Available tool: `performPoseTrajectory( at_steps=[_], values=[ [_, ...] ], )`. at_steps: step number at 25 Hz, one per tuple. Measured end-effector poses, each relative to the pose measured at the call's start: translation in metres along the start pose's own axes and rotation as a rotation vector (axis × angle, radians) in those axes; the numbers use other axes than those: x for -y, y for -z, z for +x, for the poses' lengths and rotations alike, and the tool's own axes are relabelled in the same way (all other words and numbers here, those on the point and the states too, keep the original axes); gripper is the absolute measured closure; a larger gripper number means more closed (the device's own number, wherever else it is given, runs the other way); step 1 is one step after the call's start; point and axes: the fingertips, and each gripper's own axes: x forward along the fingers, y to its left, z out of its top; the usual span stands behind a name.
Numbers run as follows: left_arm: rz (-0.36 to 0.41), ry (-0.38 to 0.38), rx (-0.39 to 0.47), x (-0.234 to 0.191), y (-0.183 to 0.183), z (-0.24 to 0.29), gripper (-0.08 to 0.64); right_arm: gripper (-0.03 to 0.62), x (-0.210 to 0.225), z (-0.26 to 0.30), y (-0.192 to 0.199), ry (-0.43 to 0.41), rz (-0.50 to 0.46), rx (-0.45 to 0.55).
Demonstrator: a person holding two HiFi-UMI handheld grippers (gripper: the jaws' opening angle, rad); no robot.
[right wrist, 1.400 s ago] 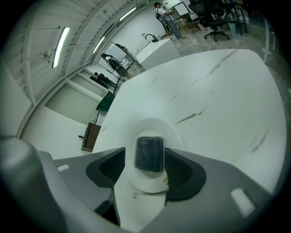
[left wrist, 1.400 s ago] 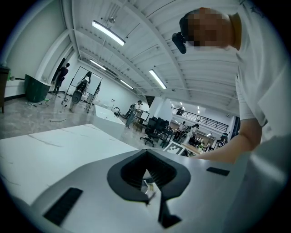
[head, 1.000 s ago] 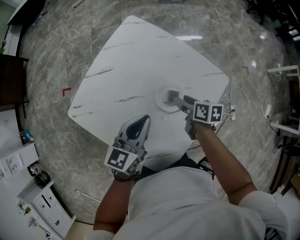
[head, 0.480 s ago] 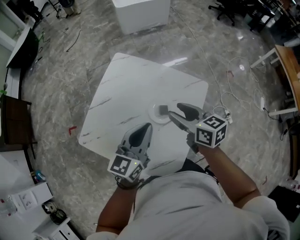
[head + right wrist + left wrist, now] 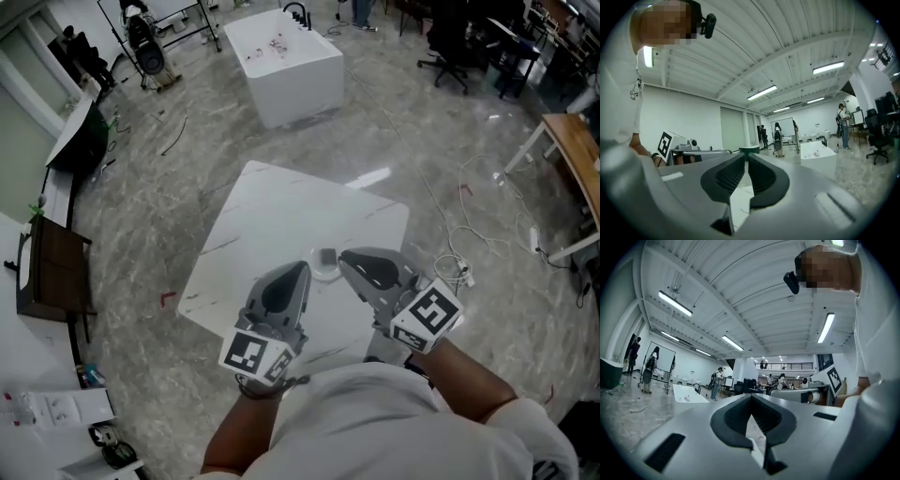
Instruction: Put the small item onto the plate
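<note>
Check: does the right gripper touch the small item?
Apart. Right gripper view: the right gripper, its jaws just closing, has nothing between them; the small item lies on the plate.

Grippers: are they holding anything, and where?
Nothing. The left gripper and right gripper are empty; the right jaws have just been closing on nothing. The small item lies on the plate.

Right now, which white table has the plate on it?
The nearer, flat marble-streaked table, where the plate holds the small grey item. The other, farther off, is a boxy white block with only small bits on top.
</note>
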Motion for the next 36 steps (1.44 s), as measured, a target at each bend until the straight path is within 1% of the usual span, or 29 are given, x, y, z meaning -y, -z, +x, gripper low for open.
performPoseTrajectory(
  at_steps=[4,6,10,13,16,19,26,31,36],
  values=[
    [0.036,-0.049,0.03,0.043,-0.027,-0.009,0.555,0.589,-0.021,-0.037,-0.03,-0.052,-0.097,0.045],
    [0.062,-0.074,0.042,0.07,-0.032,-0.01,0.555,0.589,-0.027,-0.06,-0.041,-0.082,-0.116,0.068],
    [0.07,-0.112,0.071,0.112,-0.04,-0.019,0.555,0.591,-0.04,-0.096,-0.052,-0.132,-0.093,0.104],
    [0.077,-0.123,0.106,0.137,-0.049,-0.023,0.555,0.591,-0.046,-0.116,-0.055,-0.149,-0.068,0.11],
    [0.093,-0.13,0.115,0.158,-0.055,-0.028,0.555,0.591,-0.057,-0.133,-0.06,-0.158,-0.076,0.111],
    [0.093,-0.139,0.109,0.17,-0.059,-0.03,0.555,0.591,-0.065,-0.146,-0.066,-0.161,-0.093,0.115],
    [0.106,-0.168,0.095,0.186,-0.063,-0.033,0.555,0.591,-0.063,-0.166,-0.072,-0.15,-0.097,0.119],
    [0.11,-0.178,0.095,0.191,-0.065,-0.039,0.555,0.591,-0.067,-0.171,-0.075,-0.141,-0.116,0.117],
    [0.104,-0.178,0.103,0.192,-0.069,-0.045,0.555,0.591,-0.068,-0.171,-0.079,-0.144,-0.097,0.116]
  ],
)
